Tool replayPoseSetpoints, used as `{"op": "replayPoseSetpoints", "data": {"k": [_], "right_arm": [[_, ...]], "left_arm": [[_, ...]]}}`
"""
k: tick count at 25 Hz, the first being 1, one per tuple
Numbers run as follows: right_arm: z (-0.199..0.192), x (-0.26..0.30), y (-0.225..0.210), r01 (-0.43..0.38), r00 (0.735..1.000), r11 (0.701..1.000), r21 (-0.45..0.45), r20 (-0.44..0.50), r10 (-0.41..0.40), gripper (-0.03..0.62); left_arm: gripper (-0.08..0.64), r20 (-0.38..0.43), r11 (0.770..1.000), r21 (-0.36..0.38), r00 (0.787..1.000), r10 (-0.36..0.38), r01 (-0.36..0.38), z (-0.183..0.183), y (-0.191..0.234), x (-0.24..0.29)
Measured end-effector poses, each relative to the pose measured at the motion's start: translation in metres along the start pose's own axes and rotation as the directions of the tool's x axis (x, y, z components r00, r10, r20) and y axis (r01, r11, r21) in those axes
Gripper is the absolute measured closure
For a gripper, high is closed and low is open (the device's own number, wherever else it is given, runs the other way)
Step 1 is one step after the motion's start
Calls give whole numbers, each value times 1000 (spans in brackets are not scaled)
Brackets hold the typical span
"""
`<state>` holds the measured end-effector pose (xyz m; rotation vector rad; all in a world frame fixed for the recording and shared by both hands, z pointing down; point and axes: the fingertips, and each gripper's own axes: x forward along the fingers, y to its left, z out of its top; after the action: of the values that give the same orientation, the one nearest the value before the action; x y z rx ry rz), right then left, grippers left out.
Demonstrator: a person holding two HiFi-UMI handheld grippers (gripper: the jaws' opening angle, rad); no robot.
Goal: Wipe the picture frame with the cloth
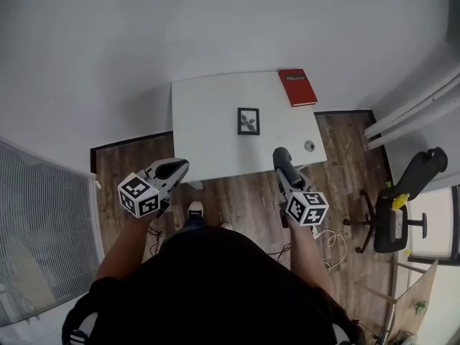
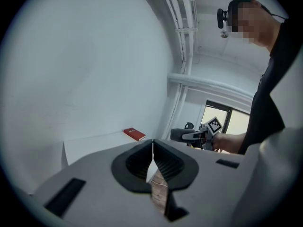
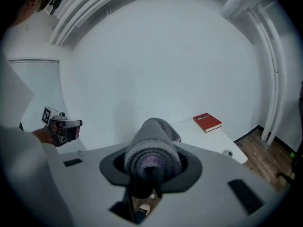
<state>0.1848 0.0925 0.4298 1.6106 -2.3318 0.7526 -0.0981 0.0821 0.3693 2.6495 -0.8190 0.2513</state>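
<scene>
The white table [image 1: 208,139] shows whole only in the head view, at twelve o'clock of the person. The left gripper view catches just a far strip of it, and the right gripper view its right-hand end. One black office chair [image 1: 402,207], at four o'clock of the table, is clear in the head view alone. There are two grippers, and each gripper view shows the other one small at its side. The left gripper [image 1: 180,166] has its jaws pressed together on nothing and is held short of the table's near edge, at seven o'clock of the picture frame [image 1: 249,121]. The right gripper [image 1: 284,169] is clamped on the one folded grey cloth [image 3: 152,150], and its tip appears over the near edge at five o'clock of the frame. One red book [image 1: 297,87] lies at the table's far right corner and shows in all three views. The single dark frame sits near the table's middle, well apart from both grippers, and only the head view shows it. In the gripper views, the gripper bodies and the cloth fill the lower middle. Whether the frame lies flat or stands is hard to tell. One small round object [image 1: 309,146] near the right front corner is too small to identify.
</scene>
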Motion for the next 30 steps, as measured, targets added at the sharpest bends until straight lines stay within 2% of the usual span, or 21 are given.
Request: {"op": "replayPoseSetpoints", "data": {"k": [5,12,15,22,30], "right_arm": [[-2,-1,-7,49,999,999,10,8,-49,482],[4,-2,-15,134,991,990,44,8,-134,482],[12,9,-9,153,988,987,47,10,-153,482],[37,41,9,185,982,982,41,29,-186,482],[56,75,31,224,973,974,46,39,-226,482]], "left_arm": [[548,-16,998,-1,998,-60,60,-4,8,20],[548,-23,984,47,985,-171,172,20,19,57],[548,-17,978,56,979,-201,202,31,35,63],[548,-34,972,24,971,-235,236,33,88,64],[548,-46,955,36,955,-294,295,48,134,68]]}}
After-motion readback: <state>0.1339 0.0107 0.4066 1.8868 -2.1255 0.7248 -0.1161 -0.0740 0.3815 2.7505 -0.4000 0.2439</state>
